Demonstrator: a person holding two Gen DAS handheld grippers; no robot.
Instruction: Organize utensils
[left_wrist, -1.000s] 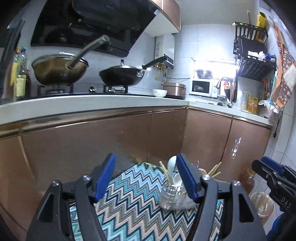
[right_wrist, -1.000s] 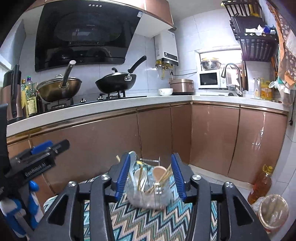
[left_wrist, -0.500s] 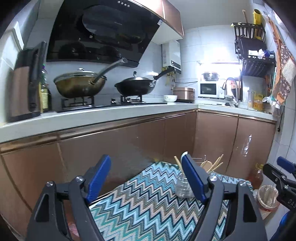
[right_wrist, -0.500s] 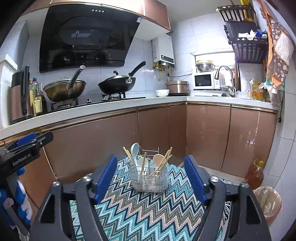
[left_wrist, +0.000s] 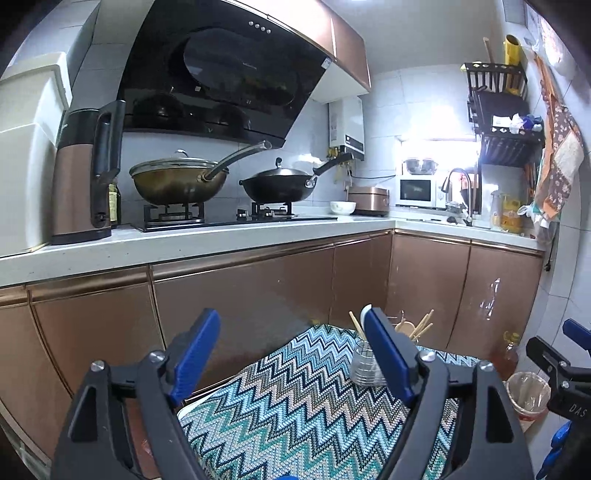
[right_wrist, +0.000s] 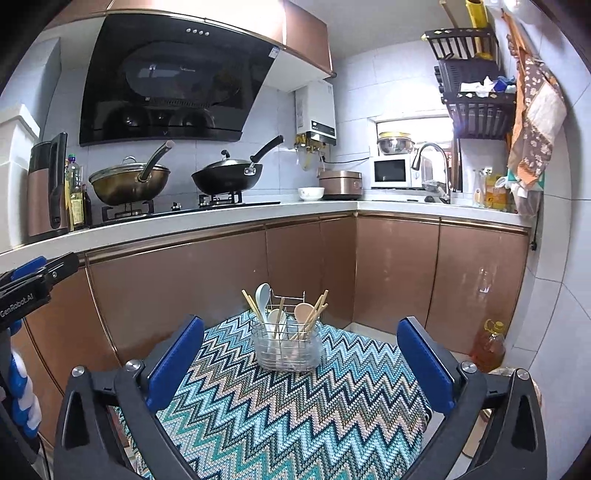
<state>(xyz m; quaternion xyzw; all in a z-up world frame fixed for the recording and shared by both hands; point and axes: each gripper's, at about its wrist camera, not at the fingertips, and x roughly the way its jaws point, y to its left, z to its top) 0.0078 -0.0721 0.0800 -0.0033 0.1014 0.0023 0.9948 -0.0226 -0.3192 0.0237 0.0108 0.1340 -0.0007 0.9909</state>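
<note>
A wire utensil holder with a clear base stands at the far end of a table covered by a zigzag cloth. It holds white and beige spoons and wooden chopsticks. My right gripper is open and empty, well back from the holder. My left gripper is open and empty; its right finger hides part of the holder. Each gripper shows at the edge of the other's view.
Brown cabinets under a white counter run behind the table. Two woks, a kettle, a rice cooker and a microwave stand on the counter. An oil bottle and a bin are on the floor at right.
Both grippers have pulled back and up from the holder. The right gripper, which closely flanked the holder, has opened wide and left it standing on the cloth.
</note>
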